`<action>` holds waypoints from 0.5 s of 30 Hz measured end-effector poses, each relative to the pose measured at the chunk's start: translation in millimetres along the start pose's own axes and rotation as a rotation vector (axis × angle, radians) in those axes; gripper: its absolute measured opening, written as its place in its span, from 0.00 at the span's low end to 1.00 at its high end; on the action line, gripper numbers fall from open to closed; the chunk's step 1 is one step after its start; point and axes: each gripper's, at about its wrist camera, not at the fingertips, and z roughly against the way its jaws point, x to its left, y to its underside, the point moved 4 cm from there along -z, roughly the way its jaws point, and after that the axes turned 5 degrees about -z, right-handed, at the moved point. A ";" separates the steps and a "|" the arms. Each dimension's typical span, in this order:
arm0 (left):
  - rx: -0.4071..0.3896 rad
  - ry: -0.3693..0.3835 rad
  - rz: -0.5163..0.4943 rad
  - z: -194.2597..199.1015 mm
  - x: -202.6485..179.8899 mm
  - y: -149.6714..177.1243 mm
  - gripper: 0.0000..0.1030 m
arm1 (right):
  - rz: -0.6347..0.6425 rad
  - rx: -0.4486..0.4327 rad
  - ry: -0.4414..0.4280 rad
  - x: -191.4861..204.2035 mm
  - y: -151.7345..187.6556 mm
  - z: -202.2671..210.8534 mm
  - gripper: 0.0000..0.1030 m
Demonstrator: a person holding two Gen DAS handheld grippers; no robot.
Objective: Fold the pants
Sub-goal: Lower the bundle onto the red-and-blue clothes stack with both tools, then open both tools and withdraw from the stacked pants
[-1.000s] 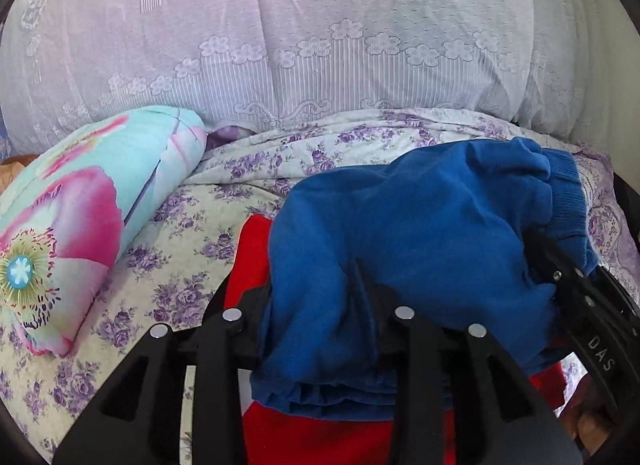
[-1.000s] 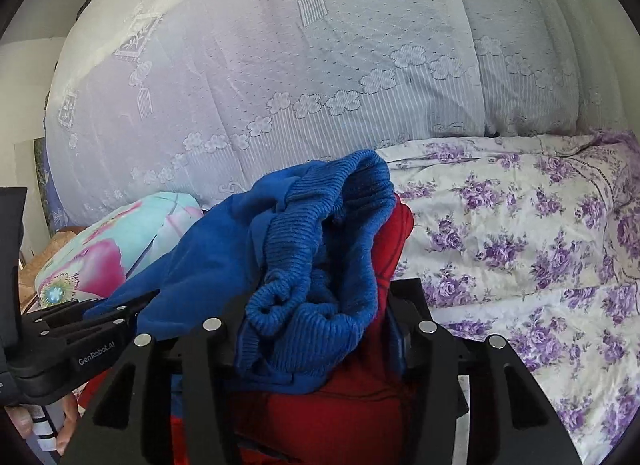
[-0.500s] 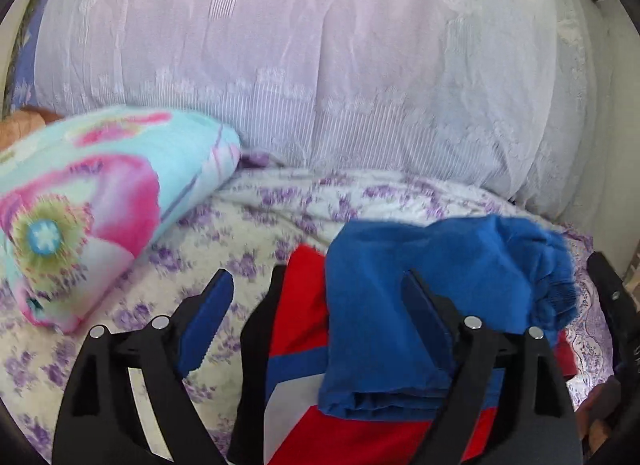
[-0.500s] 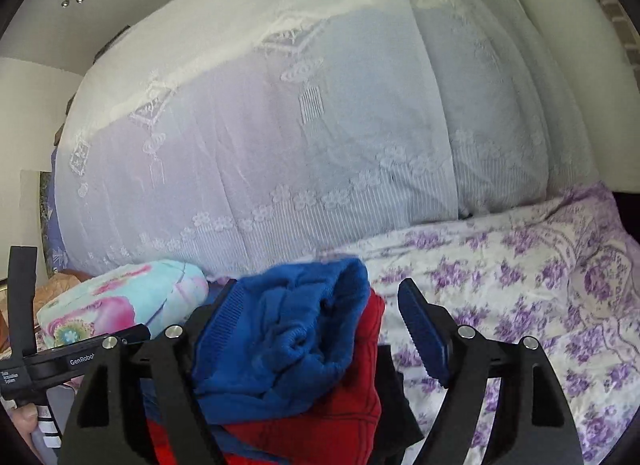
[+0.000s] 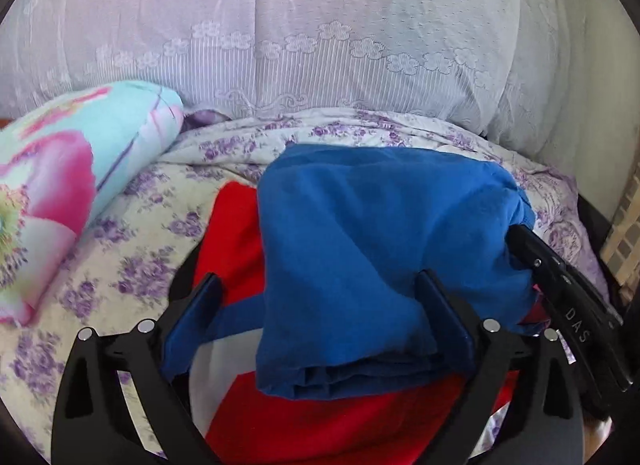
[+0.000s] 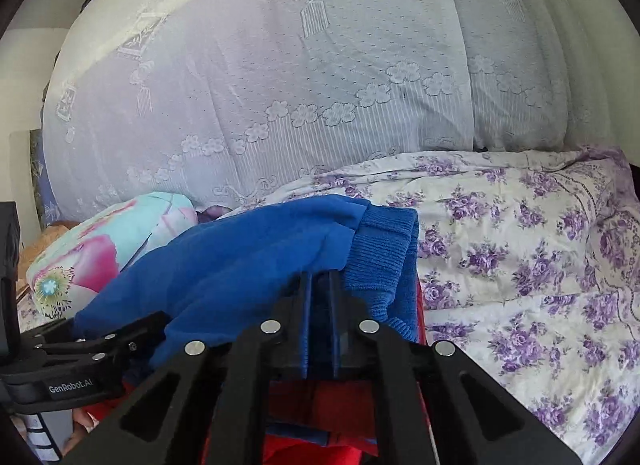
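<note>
Pants (image 5: 360,249), blue folded over red, bunched between tongs (image 6: 320,285)

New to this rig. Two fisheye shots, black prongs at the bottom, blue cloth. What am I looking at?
No robot arm: a person holds a two-finger gripper in each hand, with a camera on each looking along its fingers. The black prongs are those fingers.

Left camera: the left gripper is open, its fingers straddling the folded blue pants, which lie on a red garment.

Right camera: the right gripper has its fingers nearly together, apparently pinching the pants' edge beside the ribbed cuff.

Everything sits on a floral bedsheet, with a flowered pillow to the left.
</note>
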 end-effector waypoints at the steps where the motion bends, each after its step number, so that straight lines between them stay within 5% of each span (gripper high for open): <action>1: -0.004 -0.007 0.000 1.8 0.2 -0.1 0.92 | 0.020 -0.005 0.011 2.6 -0.1 1.4 0.09; 5: -0.075 -0.106 -0.050 32.5 -3.8 -9.4 0.92 | 0.004 -0.055 -0.053 11.8 -6.5 23.2 0.13; 9: -0.117 -0.190 -0.074 78.0 -8.6 -17.2 0.95 | -0.029 -0.087 -0.043 23.6 -16.0 59.9 0.53; 15: -0.170 -0.385 -0.136 136.0 -27.1 -17.0 0.95 | -0.026 -0.095 0.023 49.3 -15.4 120.7 0.61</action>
